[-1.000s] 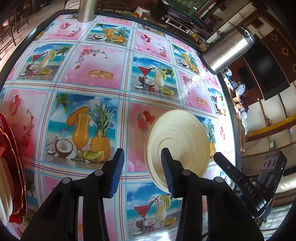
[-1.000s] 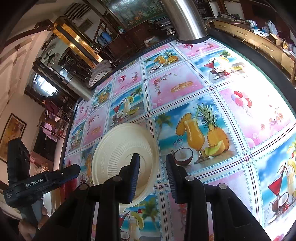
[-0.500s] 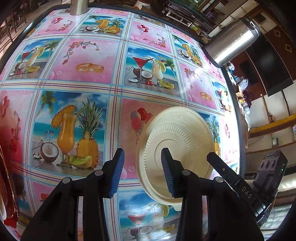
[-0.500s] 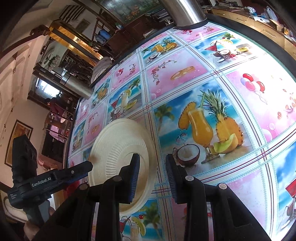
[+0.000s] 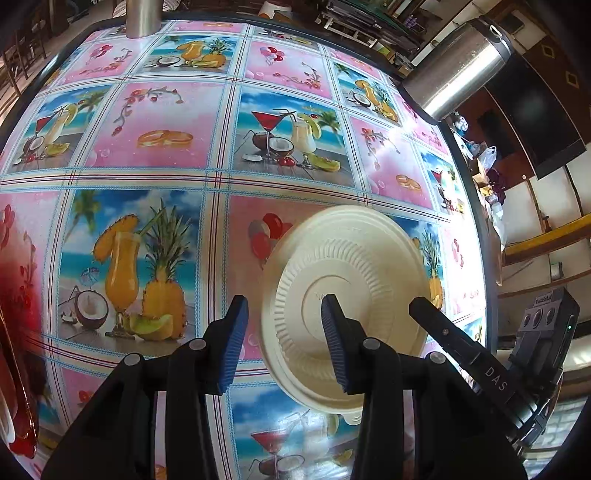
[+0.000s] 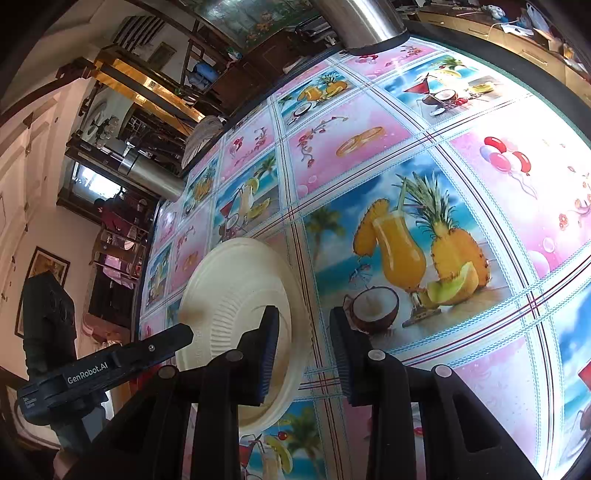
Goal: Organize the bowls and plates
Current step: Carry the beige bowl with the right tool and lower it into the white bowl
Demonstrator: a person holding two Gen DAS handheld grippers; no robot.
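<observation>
A cream paper plate (image 5: 354, 266) lies upside down on the picture tablecloth (image 5: 159, 122). My left gripper (image 5: 284, 339) stands open over the plate's left rim, one blue pad above its base, the other beside the rim, neither pressing. The right gripper (image 6: 304, 350) straddles the opposite rim of the same plate (image 6: 236, 288); its jaws are closing with the rim between them, a gap still showing. Each view also catches the other gripper: the right one (image 5: 476, 365) and the left one (image 6: 110, 365).
A red glass dish (image 5: 18, 406) sits at the left edge of the left wrist view. Steel cylinders stand at the table's far side (image 5: 458, 70) (image 5: 142, 16) (image 6: 362, 22). The table's dark edge (image 6: 535, 74) runs behind; furniture crowds the room beyond.
Both grippers have come down closer to the plate, which looks larger now. The right jaws have narrowed slightly. The plate has not moved.
</observation>
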